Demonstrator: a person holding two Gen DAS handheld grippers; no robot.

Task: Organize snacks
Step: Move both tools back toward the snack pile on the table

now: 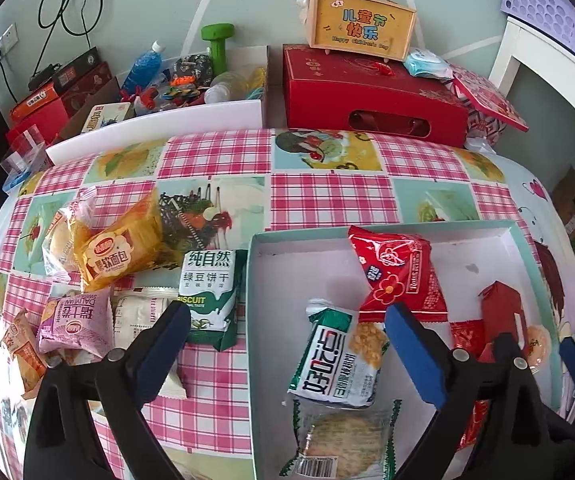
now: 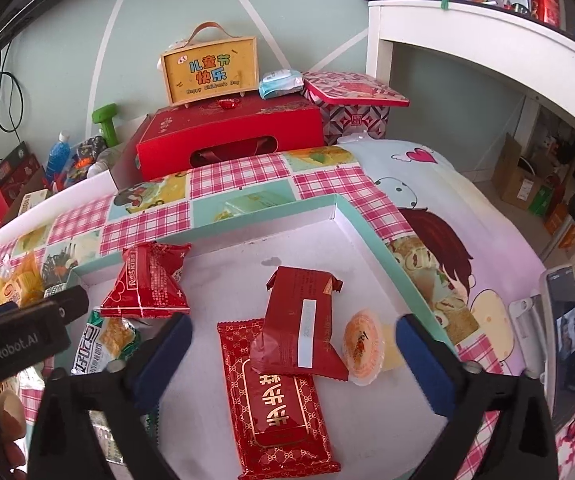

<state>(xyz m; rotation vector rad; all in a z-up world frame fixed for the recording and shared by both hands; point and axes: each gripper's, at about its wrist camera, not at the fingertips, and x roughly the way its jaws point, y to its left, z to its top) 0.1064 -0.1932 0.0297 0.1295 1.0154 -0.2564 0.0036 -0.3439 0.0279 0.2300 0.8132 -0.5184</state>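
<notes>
Both the left gripper (image 1: 287, 350) and right gripper (image 2: 293, 354) hang with fingers spread wide and empty over the shallow box (image 1: 387, 227), where red and green snack packets (image 2: 147, 286) lie loose.

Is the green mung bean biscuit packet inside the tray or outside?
Outside: the green biscuit packet lies on the tablecloth, left of the tray wall.
</notes>
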